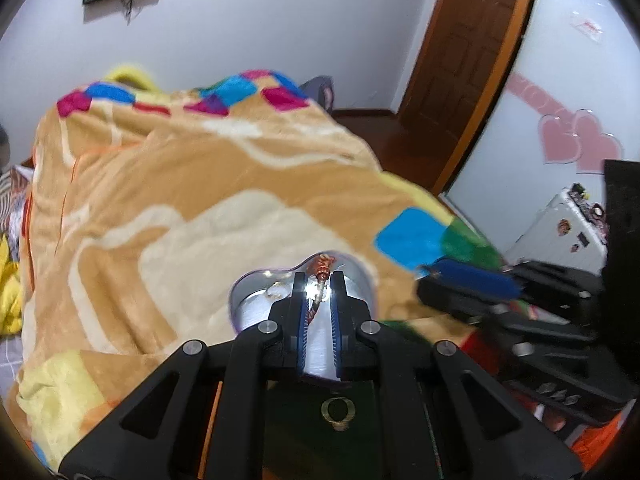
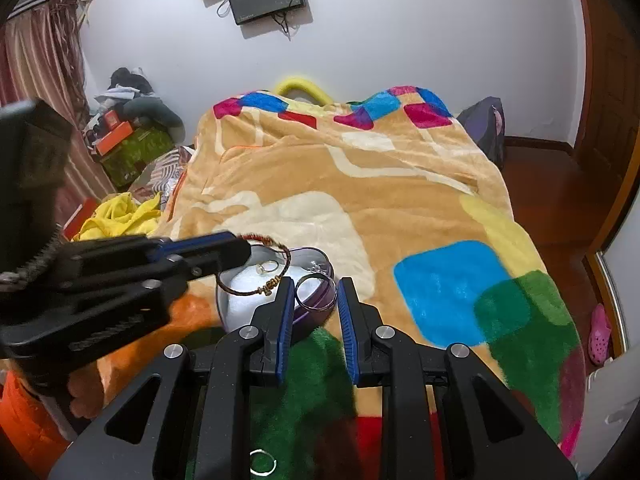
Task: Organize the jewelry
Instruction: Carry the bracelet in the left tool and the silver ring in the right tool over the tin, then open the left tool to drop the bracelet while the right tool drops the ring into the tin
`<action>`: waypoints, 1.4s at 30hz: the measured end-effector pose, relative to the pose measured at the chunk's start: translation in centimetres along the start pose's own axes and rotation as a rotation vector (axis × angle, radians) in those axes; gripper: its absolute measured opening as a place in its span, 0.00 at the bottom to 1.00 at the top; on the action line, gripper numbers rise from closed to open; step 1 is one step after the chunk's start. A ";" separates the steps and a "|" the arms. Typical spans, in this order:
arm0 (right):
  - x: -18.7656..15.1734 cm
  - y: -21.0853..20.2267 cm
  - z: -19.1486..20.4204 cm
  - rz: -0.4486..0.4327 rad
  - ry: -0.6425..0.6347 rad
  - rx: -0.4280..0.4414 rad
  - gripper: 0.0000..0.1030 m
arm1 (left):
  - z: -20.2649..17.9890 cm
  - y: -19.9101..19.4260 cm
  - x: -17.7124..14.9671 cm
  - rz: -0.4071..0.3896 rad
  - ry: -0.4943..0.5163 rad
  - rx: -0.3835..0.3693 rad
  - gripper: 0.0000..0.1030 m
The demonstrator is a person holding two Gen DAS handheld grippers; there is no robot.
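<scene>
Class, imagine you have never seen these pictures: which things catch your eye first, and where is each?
The patchwork blanket covers the bed in orange, blue and green. Near its front sits a heart-shaped tin, and the left gripper holds a red-and-gold bracelet over it. A silver bangle leans on the tin's rim, just ahead of the right gripper.

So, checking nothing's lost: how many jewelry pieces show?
4: cord bracelet in the left gripper, gold ring inside the tin, bangle at its rim, silver ring on the blanket. Others may be hidden.
</scene>
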State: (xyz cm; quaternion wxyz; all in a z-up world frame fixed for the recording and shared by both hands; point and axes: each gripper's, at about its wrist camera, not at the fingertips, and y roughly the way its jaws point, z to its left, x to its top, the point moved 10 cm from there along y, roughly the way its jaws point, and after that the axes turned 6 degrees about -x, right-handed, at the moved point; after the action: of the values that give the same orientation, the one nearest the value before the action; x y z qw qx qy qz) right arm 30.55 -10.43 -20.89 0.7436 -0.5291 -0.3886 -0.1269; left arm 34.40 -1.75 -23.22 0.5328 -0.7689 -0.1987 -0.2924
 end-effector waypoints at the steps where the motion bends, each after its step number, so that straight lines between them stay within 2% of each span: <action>1: 0.0 0.2 0.0 0.002 -0.001 0.001 0.19 | 0.6 0.3 -0.3 0.008 -0.010 0.009 0.09; 6: 0.2 1.0 0.0 0.011 -0.012 0.009 0.19 | 2.1 0.5 -1.0 0.023 -0.033 0.022 0.09; 16: 0.5 2.7 1.4 0.038 -0.065 0.032 0.19 | 1.5 -0.4 -1.3 0.028 0.018 0.025 0.10; 25: 0.3 3.9 2.5 0.076 -0.106 0.039 0.19 | 2.2 -2.0 -1.6 0.016 0.005 0.017 0.12; 29: 0.0 4.6 2.9 0.104 -0.128 0.038 0.19 | 2.8 -2.4 -1.8 0.010 -0.005 0.026 0.19; 36: -0.3 4.9 3.1 0.129 -0.141 0.040 0.19 | 3.3 -2.1 -2.9 0.044 -0.014 0.024 0.19; 42: -0.2 4.6 2.9 0.142 -0.123 0.042 0.20 | 2.8 -2.7 -3.0 0.035 -0.001 0.022 0.19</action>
State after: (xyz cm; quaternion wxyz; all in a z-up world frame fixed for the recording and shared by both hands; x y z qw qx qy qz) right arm 31.89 -6.02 -23.77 0.7362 -0.5464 -0.3978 -0.0329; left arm 31.14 1.78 -24.06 0.5463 -0.7664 -0.1885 -0.2804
